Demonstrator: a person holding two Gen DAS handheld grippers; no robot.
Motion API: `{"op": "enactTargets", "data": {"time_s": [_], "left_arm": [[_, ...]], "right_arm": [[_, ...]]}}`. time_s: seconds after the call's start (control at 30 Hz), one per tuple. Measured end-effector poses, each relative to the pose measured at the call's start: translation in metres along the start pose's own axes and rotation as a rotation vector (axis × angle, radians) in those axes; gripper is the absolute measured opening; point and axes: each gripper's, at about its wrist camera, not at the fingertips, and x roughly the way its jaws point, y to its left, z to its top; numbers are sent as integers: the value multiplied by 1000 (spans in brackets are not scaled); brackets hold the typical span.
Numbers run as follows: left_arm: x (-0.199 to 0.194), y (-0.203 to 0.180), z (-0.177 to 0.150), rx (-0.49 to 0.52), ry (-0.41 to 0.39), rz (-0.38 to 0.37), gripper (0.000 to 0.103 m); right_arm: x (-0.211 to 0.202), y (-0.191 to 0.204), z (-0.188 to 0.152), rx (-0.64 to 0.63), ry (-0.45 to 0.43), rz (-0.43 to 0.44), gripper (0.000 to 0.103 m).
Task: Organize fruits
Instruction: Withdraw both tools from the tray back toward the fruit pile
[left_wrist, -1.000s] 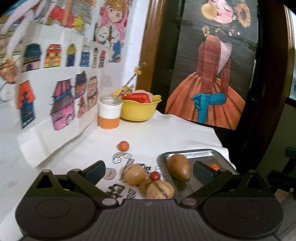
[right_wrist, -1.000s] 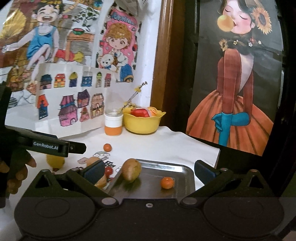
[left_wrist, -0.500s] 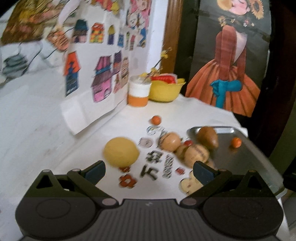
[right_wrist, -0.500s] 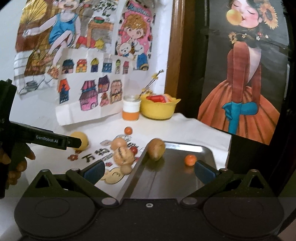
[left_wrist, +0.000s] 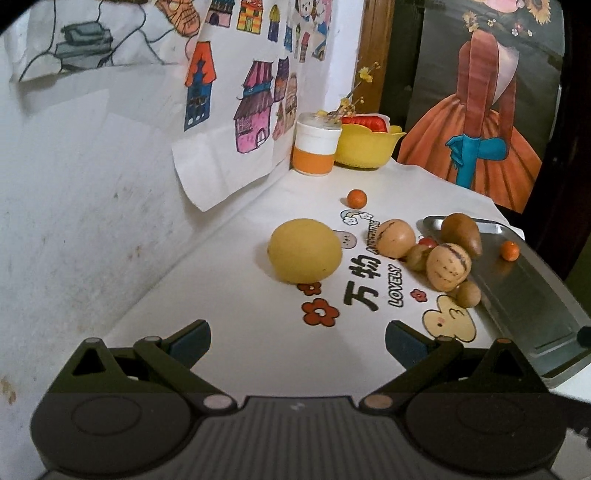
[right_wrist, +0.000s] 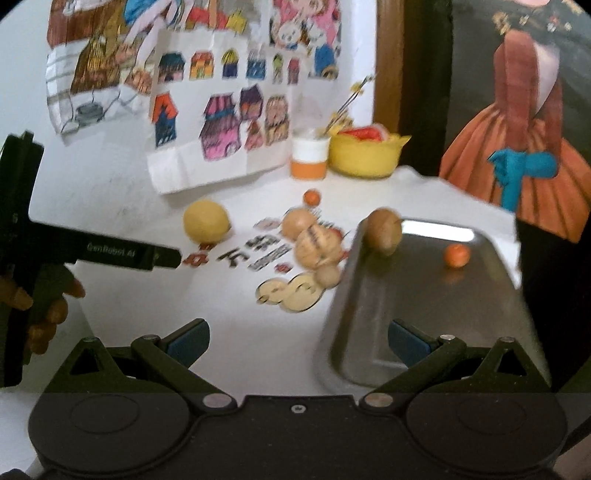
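Home corner: children's drawings (left_wrist: 255, 85) taped on wall, printed tablecloth (left_wrist: 258, 332), fruit bowl (left_wrist: 365, 147).

Quick count: one big yellow lemon (left_wrist: 304, 250), two striped pepino melons (left_wrist: 448, 266), two tiny oranges (left_wrist: 357, 198), one brown kiwi (left_wrist: 461, 233), one steel tray (left_wrist: 532, 295), one yellow bowl (left_wrist: 365, 147), one orange-banded cup (left_wrist: 316, 149).

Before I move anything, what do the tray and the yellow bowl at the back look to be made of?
The tray looks like bare metal, probably stainless steel: grey, shiny, with a bright highlight on its far rim and a faint reflection under the small orange fruit. The yellow bowl looks like plastic: even, opaque colour with a smooth scalloped rim, though glazed ceramic can't be ruled out.
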Motion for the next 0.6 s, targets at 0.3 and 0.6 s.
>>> {"op": "enactTargets", "data": {"time_s": [0.3,0.6], "left_arm": [[19,15,8,-10,8,-31,103],[40,22,23,-40,-5,-70,103]], "right_arm": [[33,16,11,35,38,10,102],[68,24,34,-58,7,-97,102]]}}
